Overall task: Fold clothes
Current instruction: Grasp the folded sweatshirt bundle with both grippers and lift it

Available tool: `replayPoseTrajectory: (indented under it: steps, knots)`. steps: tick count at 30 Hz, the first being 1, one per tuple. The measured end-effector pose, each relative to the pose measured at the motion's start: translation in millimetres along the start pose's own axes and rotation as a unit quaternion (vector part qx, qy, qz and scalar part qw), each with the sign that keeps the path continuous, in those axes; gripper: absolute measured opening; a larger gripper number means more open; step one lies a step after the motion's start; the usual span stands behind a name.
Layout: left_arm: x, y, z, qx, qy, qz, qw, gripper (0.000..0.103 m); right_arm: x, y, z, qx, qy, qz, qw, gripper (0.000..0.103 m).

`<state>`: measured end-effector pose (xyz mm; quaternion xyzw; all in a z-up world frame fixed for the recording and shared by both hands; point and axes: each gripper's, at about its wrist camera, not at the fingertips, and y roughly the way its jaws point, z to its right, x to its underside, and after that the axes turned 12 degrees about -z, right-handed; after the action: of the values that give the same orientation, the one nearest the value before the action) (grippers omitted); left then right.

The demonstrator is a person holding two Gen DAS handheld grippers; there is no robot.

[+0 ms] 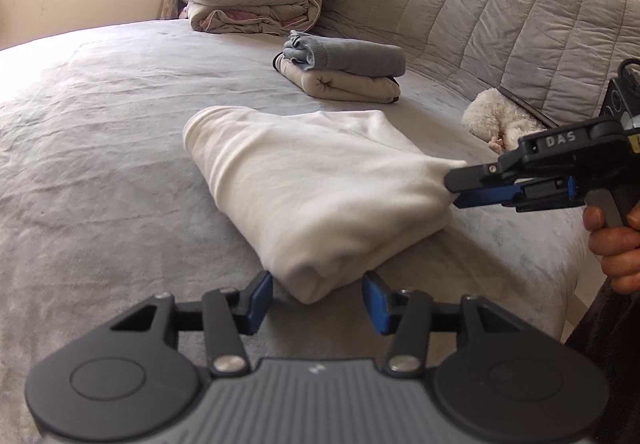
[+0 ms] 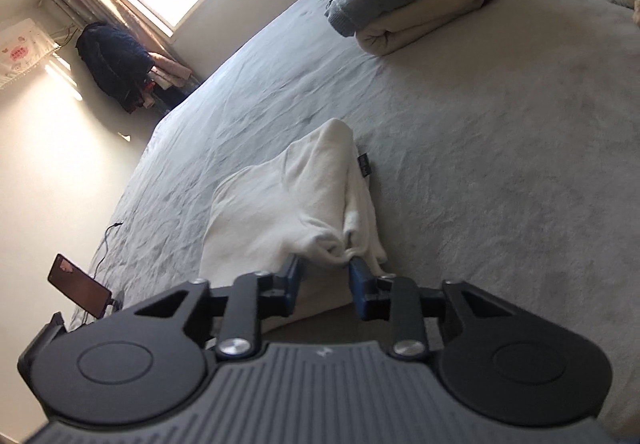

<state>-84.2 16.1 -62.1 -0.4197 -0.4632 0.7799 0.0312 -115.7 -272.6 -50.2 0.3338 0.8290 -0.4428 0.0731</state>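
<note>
Two tongs are working one white garment (image 1: 316, 200), which lies part-folded on the grey bed (image 1: 100, 132), nearer the person than the folded pile (image 1: 344, 68) of a blue-grey piece on a beige one. The left tongs (image 1: 318, 302) stand spread, one pad on each side of the garment's near corner, and neither pad looks to be pressing the cloth. The right tongs (image 2: 326, 274) are narrowed onto the bunched edge on the garment's right side, and from the left wrist view that edge is pulled into a taut peak at their tips. From the right wrist view there's a gap between the pads, with cloth gathered against one of them, so I judge the pinch thin.

Here's the danger. With only that small bunch caught, a pull could let it slip free, and the raised layer would flop back and spoil the fold. With the near corner free, a tug from the right could drag the whole garment sideways across the bed. A hard pull toward the white fluffy toy (image 1: 496, 120), beyond the garment on its right, may skew the stacked layers.
</note>
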Motion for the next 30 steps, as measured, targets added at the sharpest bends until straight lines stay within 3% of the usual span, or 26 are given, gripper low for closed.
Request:
replayPoseTrajectory:
  steps: [5,7,11,15,19,25,30]
  knots:
    - [-4,-4,-6,0.01,-0.008,-0.002,0.9999,0.052,6,8,-11,0.058,-0.048,-0.015,0.997,0.026]
    - [-6,-9,-9,0.016,-0.013,0.001,0.9998,0.052,6,4,-13,0.056,-0.059,-0.008,0.997,0.027]
    - [-8,-18,-11,0.032,-0.013,0.002,0.9994,0.054,1,1,-12,0.051,-0.057,0.003,0.997,0.04]
    - [-12,-22,-14,0.055,-0.017,-0.013,0.9982,0.057,-3,2,-10,0.052,-0.05,0.007,0.997,0.046]
    - [-15,-25,-17,0.081,-0.029,-0.015,0.9962,0.064,-6,4,-10,0.052,-0.044,0.012,0.998,0.054]
    - [-20,-24,-26,0.119,-0.069,-0.018,0.9904,0.074,-11,7,-8,0.052,-0.036,0.014,0.998,0.064]
    - [-26,-17,-36,0.141,-0.118,-0.022,0.9827,0.075,-13,13,-6,0.05,-0.026,0.006,0.998,0.065]
